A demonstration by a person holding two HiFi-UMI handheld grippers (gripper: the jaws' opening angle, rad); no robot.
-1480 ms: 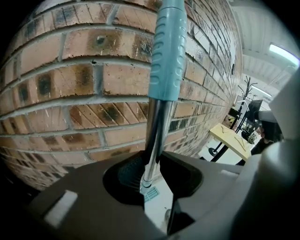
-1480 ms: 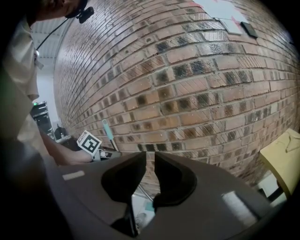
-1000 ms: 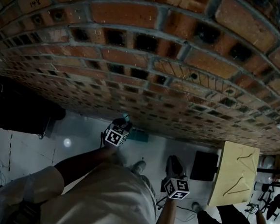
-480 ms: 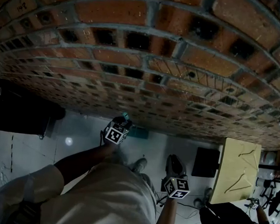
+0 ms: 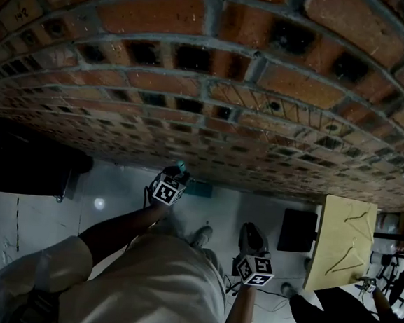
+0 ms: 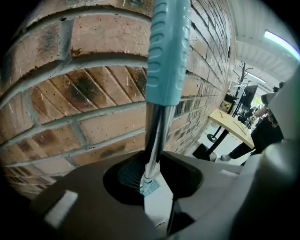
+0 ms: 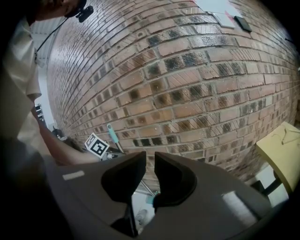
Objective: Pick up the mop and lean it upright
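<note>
Mop [image 6: 158, 131], query: what does the unit look like?

Reply: The handle has two parts. The upper section is a teal grip sleeve [image 6: 168, 51] with moulded cross ribs. Below it runs a bright metal shaft. At the bottom end is a flat teal mop head [image 6: 149, 186], down on the pale floor [image 5: 114, 199].

Query: Position and attitude?

Reply: Upright, just beside the brick wall [image 5: 208, 87]. In the left gripper view the handle runs from the jaws toward 12 o'clock, with the bricks close behind it. Whether the sleeve touches the wall cannot be determined.

Query: Left gripper [image 6: 157, 161] condition?

Reply: The jaws are clamped on the metal shaft below the sleeve, one jaw on each side. In the head view the sleeve tip shows at 12 o'clock of this gripper's marker cube [image 5: 167, 191]. The mop head shows at 3 o'clock of it.

Query: Right gripper [image 7: 149, 164] condition?

Reply: The jaws are drawn almost together, with only a thin slit between them and nothing in it. The gripper hangs clear of the mop and points at the wall. In the head view it is at 4 o'clock of the left gripper.

Query: Surroundings?

Reply: A yellow table [image 5: 342, 243] stands at 3 o'clock of the right gripper, near the wall.
</note>
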